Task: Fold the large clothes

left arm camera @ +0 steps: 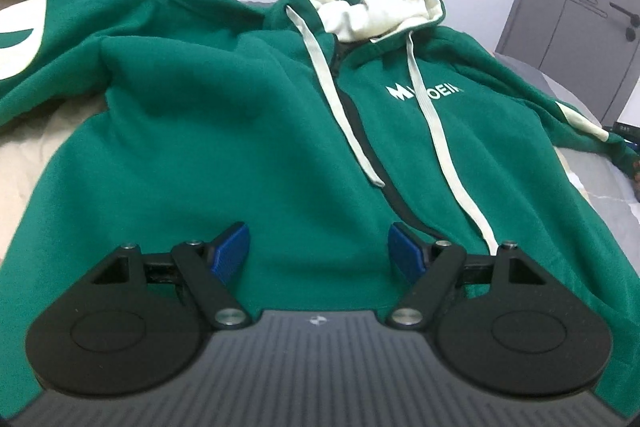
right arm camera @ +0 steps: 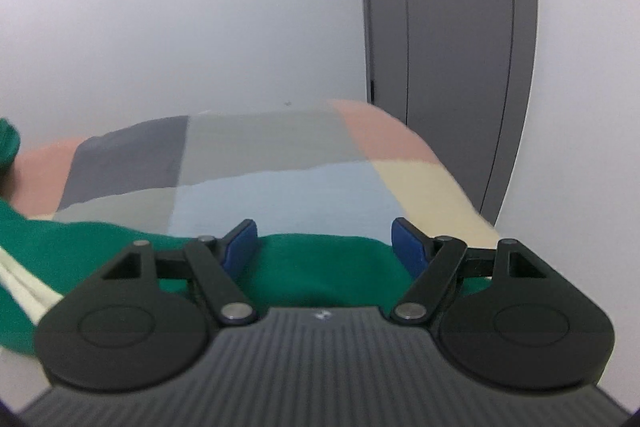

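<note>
Left wrist view: I hold the left gripper (left arm camera: 319, 251), jaws wide and empty, over the flat-spread green hoodie (left arm camera: 248, 131), ready to pinch its hem for folding.

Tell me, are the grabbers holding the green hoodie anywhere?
No. The left gripper and right gripper are both open above the green hoodie, with nothing pinched between their blue pads.
</note>
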The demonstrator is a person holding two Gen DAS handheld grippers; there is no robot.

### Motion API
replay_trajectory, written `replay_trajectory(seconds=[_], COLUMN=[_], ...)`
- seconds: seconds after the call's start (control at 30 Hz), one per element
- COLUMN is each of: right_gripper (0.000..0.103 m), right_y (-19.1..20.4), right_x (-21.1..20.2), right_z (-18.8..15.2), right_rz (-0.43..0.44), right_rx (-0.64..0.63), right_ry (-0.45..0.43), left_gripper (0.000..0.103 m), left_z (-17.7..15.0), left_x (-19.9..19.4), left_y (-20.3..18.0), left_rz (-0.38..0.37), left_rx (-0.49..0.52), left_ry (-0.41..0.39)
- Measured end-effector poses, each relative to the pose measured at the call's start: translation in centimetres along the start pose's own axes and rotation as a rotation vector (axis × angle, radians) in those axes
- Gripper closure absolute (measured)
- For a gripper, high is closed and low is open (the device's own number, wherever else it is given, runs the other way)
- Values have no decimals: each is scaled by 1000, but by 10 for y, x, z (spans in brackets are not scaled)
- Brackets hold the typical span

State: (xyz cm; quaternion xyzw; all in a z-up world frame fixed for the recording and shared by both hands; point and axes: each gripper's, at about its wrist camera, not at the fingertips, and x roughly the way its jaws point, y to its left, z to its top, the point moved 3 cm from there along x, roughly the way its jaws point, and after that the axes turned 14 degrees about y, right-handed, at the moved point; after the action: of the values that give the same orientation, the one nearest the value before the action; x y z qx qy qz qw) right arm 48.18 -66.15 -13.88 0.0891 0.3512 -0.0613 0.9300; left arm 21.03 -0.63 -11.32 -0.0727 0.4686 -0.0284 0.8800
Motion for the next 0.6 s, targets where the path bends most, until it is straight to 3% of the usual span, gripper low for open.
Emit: replay_trajectory(seconds=[0.23,0.33,0.6], right_gripper=[25,23,23], right_y=[-25,-26,-9], right_x=[-40,-60,-71], right_z=[-6,-20,-55], right_rz=[84,82,43], right_rx=[69,-30,-410], right_ry=[-91,-94,1], left_gripper=[23,23,23], left_z=[-2,-6,-14], left_x=[-2,-10,-26], left_y=[-2,-3,-2], left_rz=[-21,-26,-19], left_rx=[12,21,28], left_ry=[-5,-20,-44])
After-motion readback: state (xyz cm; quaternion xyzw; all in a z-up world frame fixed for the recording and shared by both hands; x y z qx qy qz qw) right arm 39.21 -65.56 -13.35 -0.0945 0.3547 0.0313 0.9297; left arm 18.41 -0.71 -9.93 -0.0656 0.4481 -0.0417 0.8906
